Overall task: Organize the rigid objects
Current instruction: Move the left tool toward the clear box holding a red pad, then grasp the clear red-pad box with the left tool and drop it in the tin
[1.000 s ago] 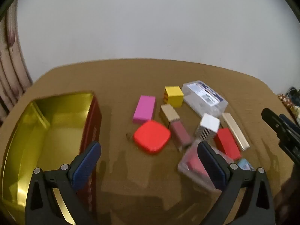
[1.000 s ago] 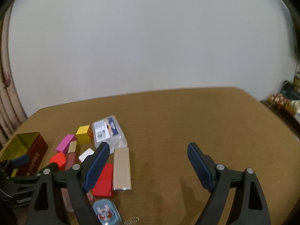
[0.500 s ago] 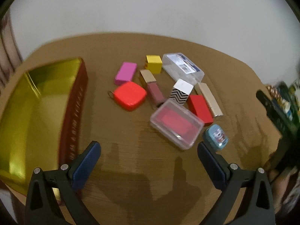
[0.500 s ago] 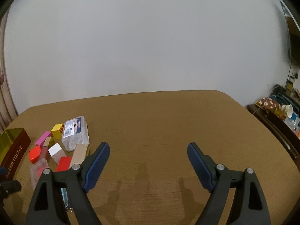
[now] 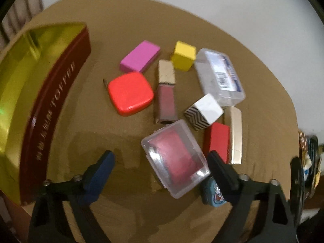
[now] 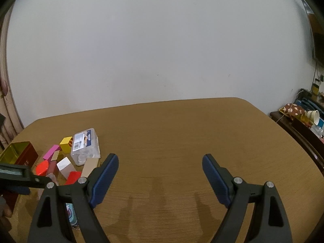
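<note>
My left gripper [image 5: 161, 163] is open and hovers just above a clear case with a pink insert [image 5: 175, 158], which lies between its jaws. Beyond lie a red rounded case [image 5: 129, 93], a pink block [image 5: 139, 55], a yellow cube [image 5: 183, 55], a lip-gloss tube [image 5: 166, 95], a zigzag white cube [image 5: 203, 111], a red block [image 5: 216, 139], a gold bar [image 5: 236, 133] and a clear labelled box [image 5: 219, 75]. An open gold-lined red tin [image 5: 30, 93] stands at the left. My right gripper [image 6: 160, 164] is open and empty over bare table; the pile [image 6: 66, 162] lies to its left.
A small blue tin [image 5: 213, 192] sits under the left gripper's right finger. The brown table [image 6: 182, 133] ends at a white wall behind. A side shelf with clutter [image 6: 303, 115] stands off the table's right edge.
My left gripper has moved forward and down toward the pile, so the clear pink case now lies between its jaws. My right gripper has barely moved.
</note>
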Available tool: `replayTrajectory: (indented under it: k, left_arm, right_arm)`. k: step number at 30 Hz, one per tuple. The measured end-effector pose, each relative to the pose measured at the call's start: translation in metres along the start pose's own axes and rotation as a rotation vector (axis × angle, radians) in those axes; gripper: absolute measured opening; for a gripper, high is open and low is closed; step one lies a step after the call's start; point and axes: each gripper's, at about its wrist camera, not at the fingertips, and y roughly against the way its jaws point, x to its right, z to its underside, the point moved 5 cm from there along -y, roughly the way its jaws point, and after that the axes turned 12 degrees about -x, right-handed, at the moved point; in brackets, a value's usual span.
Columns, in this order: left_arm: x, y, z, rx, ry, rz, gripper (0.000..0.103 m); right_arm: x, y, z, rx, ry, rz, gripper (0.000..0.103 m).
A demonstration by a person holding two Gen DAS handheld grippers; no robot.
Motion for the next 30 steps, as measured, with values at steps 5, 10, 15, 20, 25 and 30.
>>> replayTrajectory:
  k: [5,10,15,20,25,30]
  left_arm:
    - [-0.007,-0.002,0.003,0.004,0.034,-0.006,0.084]
    - [-0.002,-0.005,-0.009,-0.016,0.056,0.007,0.085]
    - [0.007,-0.006,-0.024,-0.018,0.041,-0.039,0.085]
    - [0.016,-0.003,-0.028,-0.006,0.043,-0.058,0.085]
    - [0.034,-0.013,-0.025,0.004,0.019,-0.108,0.085]
    - [0.050,-0.021,-0.018,0.024,-0.038,-0.234,0.067]
  right_arm:
    - [0.000,-0.002,0.001,0.004,-0.010,-0.021,0.087]
    - [0.000,-0.002,0.003,0.007,-0.015,-0.039,0.087]
    - [0.000,-0.003,0.004,0.005,-0.019,-0.047,0.087]
    - [0.003,-0.002,0.005,0.004,-0.034,-0.060,0.087]
    - [0.002,-0.003,0.004,0.002,-0.038,-0.061,0.087]
    - [0.003,-0.004,0.004,-0.002,-0.042,-0.060,0.087]
